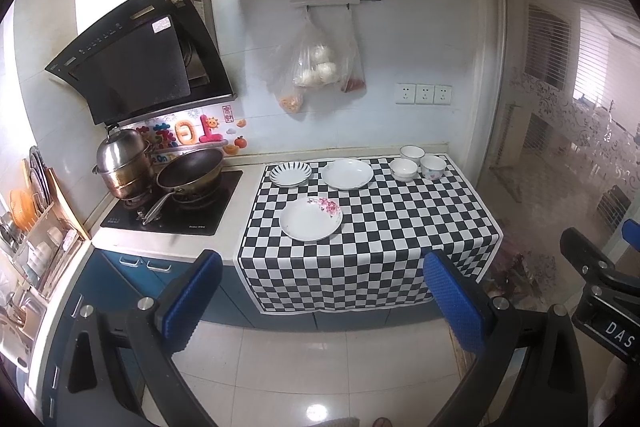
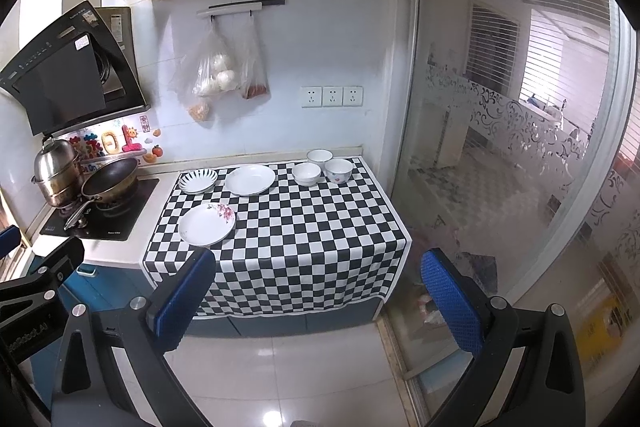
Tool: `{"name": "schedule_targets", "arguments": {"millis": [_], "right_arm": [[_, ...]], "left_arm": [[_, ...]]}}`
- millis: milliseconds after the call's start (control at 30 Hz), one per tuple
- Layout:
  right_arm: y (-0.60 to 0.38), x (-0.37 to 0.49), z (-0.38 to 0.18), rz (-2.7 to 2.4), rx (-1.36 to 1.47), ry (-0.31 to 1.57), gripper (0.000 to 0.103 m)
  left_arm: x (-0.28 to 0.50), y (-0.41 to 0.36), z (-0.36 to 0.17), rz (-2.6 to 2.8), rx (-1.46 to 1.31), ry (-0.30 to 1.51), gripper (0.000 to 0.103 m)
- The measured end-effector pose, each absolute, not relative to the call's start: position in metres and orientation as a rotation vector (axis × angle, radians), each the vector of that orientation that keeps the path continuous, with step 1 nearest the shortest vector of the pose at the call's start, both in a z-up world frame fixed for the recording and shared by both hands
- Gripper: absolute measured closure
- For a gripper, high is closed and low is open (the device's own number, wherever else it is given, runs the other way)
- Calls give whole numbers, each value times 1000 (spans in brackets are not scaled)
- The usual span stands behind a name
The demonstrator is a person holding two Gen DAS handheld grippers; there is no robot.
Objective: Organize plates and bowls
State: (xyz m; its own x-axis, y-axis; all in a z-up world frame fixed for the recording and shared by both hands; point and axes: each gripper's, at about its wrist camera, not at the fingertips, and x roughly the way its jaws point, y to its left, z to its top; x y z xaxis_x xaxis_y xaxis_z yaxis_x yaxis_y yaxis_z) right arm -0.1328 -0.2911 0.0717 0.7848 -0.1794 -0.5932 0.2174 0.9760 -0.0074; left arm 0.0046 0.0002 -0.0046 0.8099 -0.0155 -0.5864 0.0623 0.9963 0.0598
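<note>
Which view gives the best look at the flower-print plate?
The left wrist view: the flower-print plate sits near the frame's centre, whole and unobstructed. In the right wrist view the same plate is whole too, but off to the left and closer to a gripper finger.

Glossy ceramic plates (image 1: 347, 174) on matt checked cloth (image 1: 384, 227) — tongs' pads (image 1: 456, 303) rough, blue.

1. The letters "DAS" stand in white on a black plate on the right gripper's body (image 1: 612, 327), seen in the left wrist view.
2. In the right wrist view, the left gripper's body (image 2: 28, 331) carries pale lettering ending in "Robot.AI"; its start is cut off.
3. The wall stickers (image 1: 188, 135) behind the stove show "On" in blue; their other characters are too blurred to read.
</note>
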Motion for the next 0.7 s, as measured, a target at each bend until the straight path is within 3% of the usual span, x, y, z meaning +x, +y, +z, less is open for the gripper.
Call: {"name": "schedule_targets", "arguments": {"millis": [700], "right_arm": [[-289,-134,73,-215,68,621,0]], "left_arm": [[5,1,-5,-58,75,621,0]]}}
